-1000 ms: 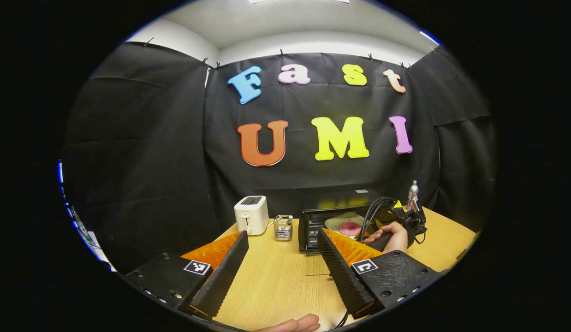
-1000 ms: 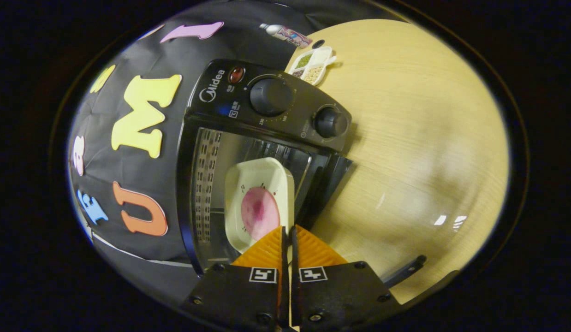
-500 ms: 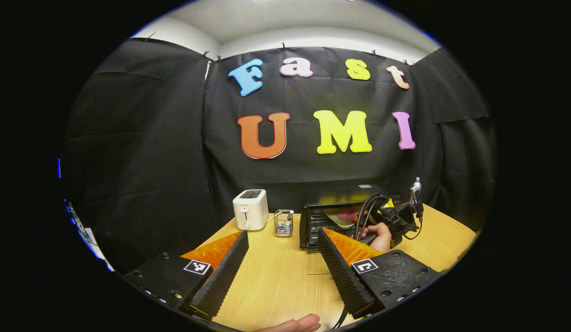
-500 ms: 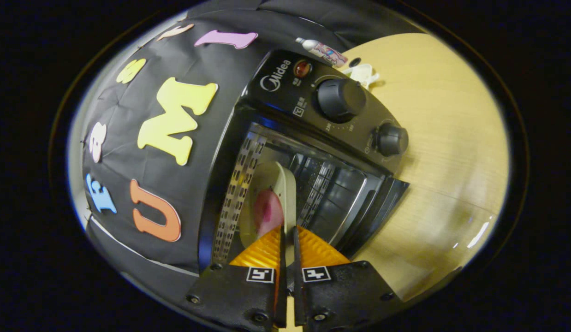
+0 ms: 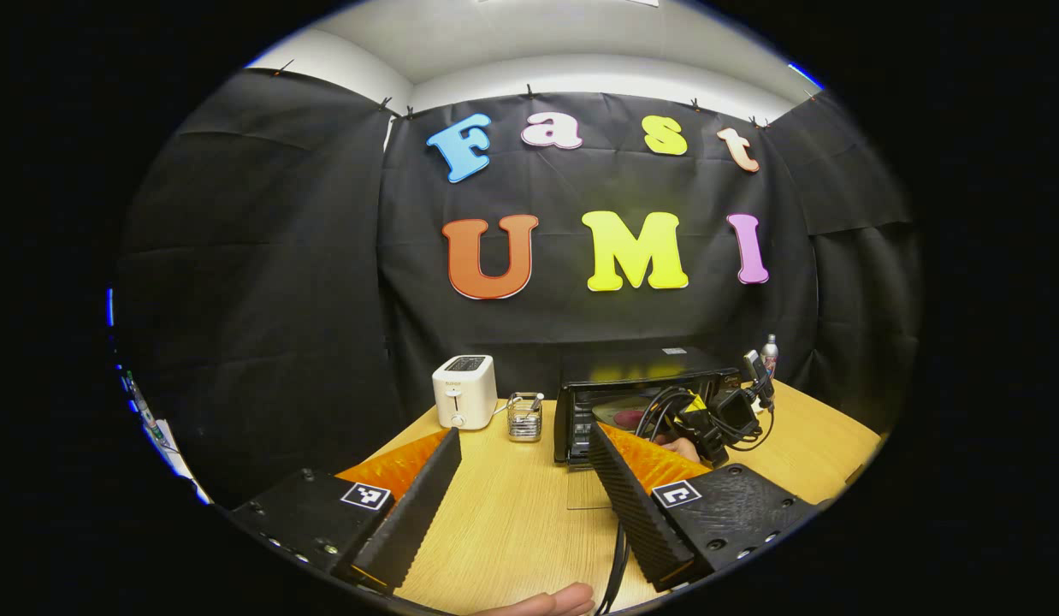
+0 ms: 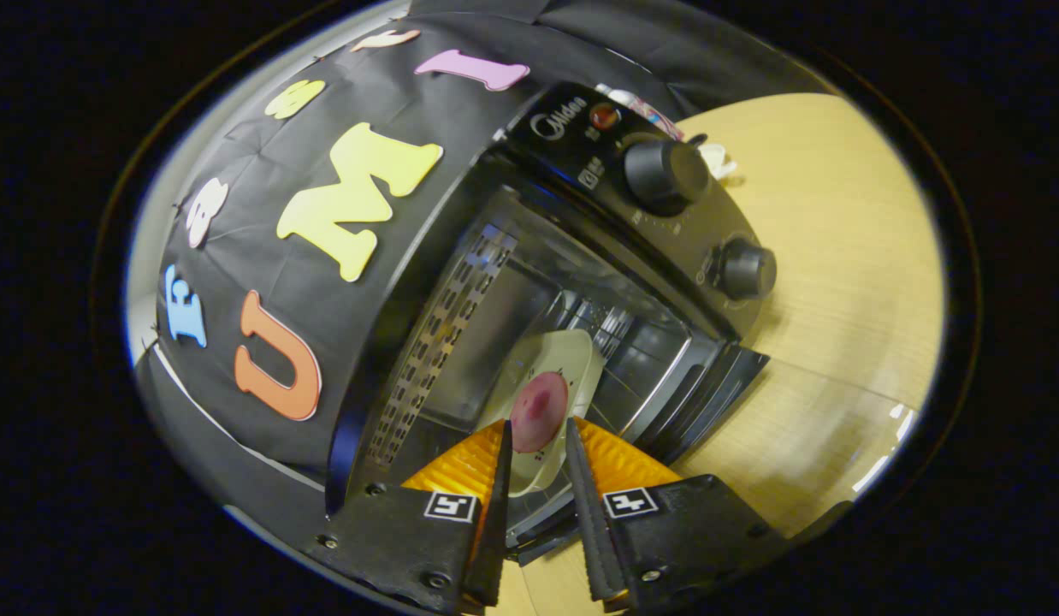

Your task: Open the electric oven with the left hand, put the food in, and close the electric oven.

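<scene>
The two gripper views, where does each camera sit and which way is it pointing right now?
Left gripper view: rides the left gripper, low over the table, facing the oven; its fingers are spread.
Right gripper view: rides the right gripper at the oven's mouth, rolled sideways, facing the plate inside.
Shared: oven, plate, table, right gripper.

Black cloth walls (image 5: 264,282), wooden table (image 5: 512,522)

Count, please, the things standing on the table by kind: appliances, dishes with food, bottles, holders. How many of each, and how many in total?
Appliances: 2, the white toaster and the black electric oven.
Dishes with food: 1, the plate inside the oven.
Bottles: 1, the bottle behind the oven.
Holders: 1, the wire holder.
Total: 5.
</scene>
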